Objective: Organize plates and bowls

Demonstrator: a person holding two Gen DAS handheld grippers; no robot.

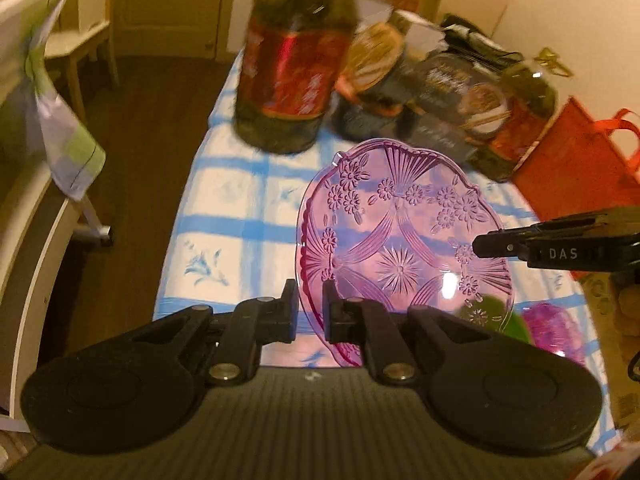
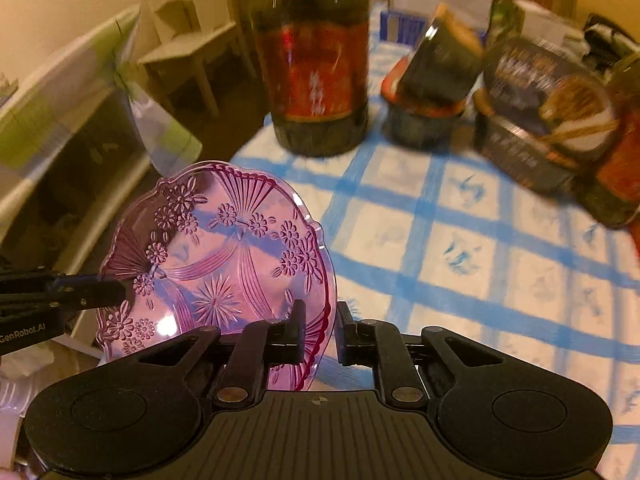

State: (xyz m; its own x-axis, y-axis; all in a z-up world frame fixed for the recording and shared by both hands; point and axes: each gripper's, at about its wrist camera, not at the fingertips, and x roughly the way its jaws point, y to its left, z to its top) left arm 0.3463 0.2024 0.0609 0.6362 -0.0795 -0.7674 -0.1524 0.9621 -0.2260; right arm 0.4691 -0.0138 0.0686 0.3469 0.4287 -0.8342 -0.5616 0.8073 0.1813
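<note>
A clear pink plate [image 1: 400,236] with a pressed flower pattern hangs tilted above the blue-checked tablecloth [image 1: 240,208]. My left gripper [image 1: 309,286] is shut on its left rim. In that view my right gripper [image 1: 482,246] comes in from the right and pinches the opposite rim. In the right wrist view the same plate [image 2: 216,252] sits at the left, with my right gripper [image 2: 320,306] shut on its near right rim and the left gripper [image 2: 118,292] clamped on the far left edge.
A large dark bottle with a red label [image 1: 292,68] stands at the table's far end, beside noodle packs [image 1: 452,92] and a red bag [image 1: 580,160]. Something green [image 1: 492,312] and something purple [image 1: 552,328] lie under the plate's right side. A chair [image 1: 80,40] stands on the floor to the left.
</note>
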